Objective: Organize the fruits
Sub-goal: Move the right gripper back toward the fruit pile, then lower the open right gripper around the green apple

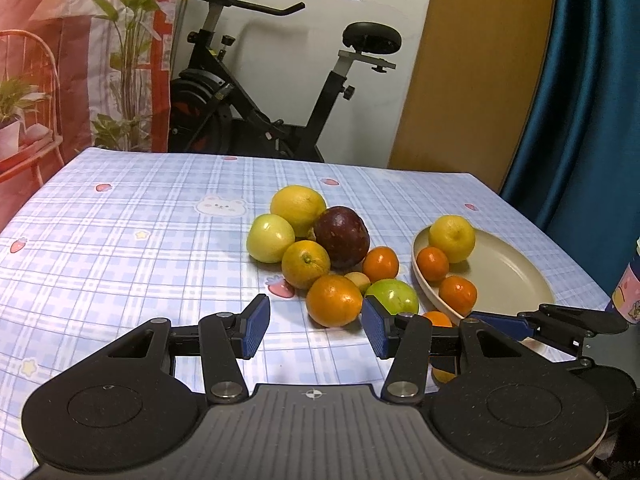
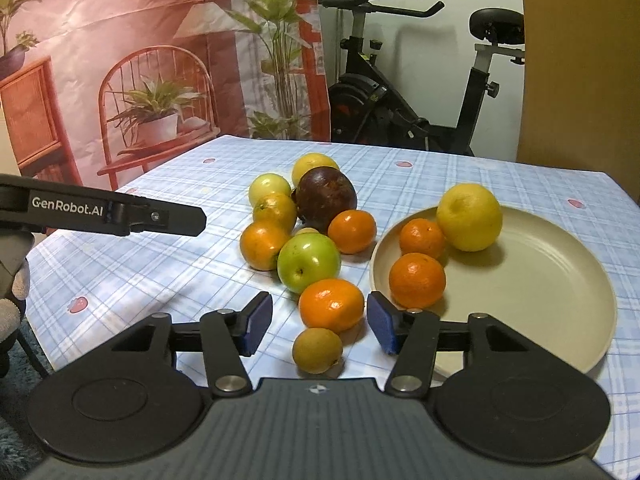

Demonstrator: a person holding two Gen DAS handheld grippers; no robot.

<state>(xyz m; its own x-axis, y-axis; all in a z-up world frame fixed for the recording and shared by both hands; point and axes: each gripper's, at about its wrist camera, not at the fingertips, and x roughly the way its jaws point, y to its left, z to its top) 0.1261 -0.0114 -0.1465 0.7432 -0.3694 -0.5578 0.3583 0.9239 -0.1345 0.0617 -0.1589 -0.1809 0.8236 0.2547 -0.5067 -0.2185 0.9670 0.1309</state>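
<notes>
A pile of fruit lies mid-table: a dark red apple, a yellow-green apple, a green apple, yellow citrus and several oranges. The beige plate to the right holds a yellow fruit and two mandarins. My left gripper is open, and the nearest orange sits just past its tips, close to the right pad. My right gripper is open around an orange, with a gap at each pad. A small brownish-green fruit lies between its fingers, nearer the camera.
The table wears a blue plaid cloth. A decorated bottle stands at its right edge. An exercise bike, a printed backdrop and a blue curtain stand beyond the far edge. A gloved hand shows at the left of the right wrist view.
</notes>
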